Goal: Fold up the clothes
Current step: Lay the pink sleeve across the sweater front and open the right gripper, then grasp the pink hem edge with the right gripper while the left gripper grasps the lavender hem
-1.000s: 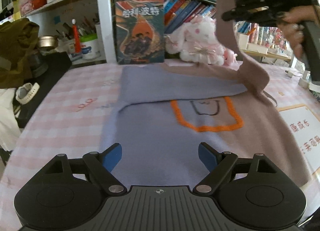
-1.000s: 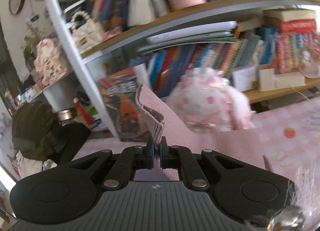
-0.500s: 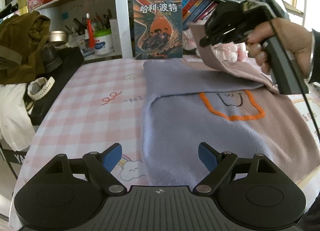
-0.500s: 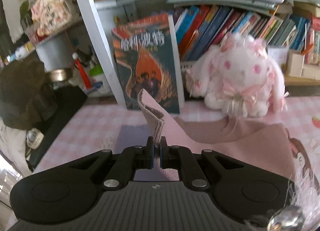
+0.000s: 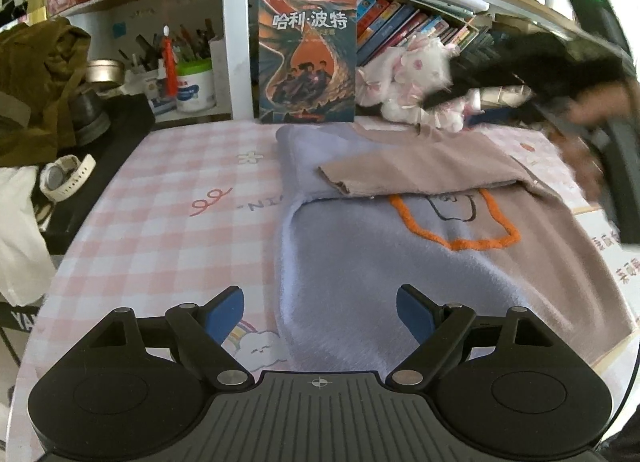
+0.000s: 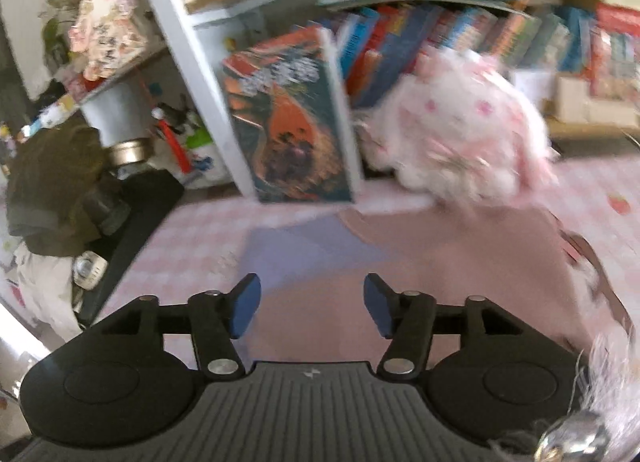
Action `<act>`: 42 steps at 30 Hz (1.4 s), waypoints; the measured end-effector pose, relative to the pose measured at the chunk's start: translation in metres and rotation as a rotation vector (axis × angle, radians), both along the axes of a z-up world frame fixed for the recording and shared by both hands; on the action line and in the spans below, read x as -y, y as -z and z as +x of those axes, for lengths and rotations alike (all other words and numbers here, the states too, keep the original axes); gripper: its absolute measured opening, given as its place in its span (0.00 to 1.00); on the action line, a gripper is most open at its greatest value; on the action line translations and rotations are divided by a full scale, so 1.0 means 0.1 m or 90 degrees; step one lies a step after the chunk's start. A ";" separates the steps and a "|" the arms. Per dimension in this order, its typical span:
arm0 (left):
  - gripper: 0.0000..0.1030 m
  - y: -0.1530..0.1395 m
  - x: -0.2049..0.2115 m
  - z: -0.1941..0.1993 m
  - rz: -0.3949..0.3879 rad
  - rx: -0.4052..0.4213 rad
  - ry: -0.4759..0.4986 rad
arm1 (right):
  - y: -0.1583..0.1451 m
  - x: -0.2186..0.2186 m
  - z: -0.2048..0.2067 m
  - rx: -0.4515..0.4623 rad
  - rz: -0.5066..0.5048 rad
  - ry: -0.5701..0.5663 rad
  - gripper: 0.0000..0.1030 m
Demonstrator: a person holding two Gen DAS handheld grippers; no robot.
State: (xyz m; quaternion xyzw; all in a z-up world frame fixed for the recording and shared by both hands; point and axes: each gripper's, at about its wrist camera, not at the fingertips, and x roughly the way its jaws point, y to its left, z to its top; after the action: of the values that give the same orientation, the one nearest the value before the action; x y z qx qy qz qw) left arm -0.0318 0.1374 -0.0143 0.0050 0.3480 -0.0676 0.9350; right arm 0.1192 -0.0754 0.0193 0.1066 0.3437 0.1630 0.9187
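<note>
A lilac and tan sweater (image 5: 380,254) with an orange outline on its chest lies flat on the pink checked table (image 5: 168,214). Its lilac sleeve is folded across the top, and the tan sleeve (image 5: 420,174) lies folded over it. My left gripper (image 5: 320,308) is open and empty, above the sweater's near left edge. My right gripper (image 6: 312,308) is open and empty over the tan sleeve (image 6: 440,262); in the left wrist view it is a dark blur at the far right (image 5: 560,74).
An upright book (image 5: 307,58) and a pink plush toy (image 5: 412,74) stand at the table's back edge under shelves of books. A white watch (image 5: 64,178) and a brown garment (image 5: 36,90) lie off the table's left side. A printed card (image 5: 612,258) lies at the right.
My right gripper has opened and let go of the tan sleeve, which now lies folded across the sweater. The gripper has pulled back to the right.
</note>
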 end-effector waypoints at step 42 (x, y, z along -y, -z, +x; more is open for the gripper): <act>0.05 0.14 0.08 0.03 -0.110 -0.120 -0.135 | 0.66 1.62 -1.58 -0.154 -0.037 0.074 0.11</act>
State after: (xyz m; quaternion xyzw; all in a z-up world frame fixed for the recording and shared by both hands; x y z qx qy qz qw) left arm -0.0284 0.1294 -0.0284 -0.1186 0.4254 0.0014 0.8972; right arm -0.0384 -0.2373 -0.0467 0.1189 0.4496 0.0856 0.8811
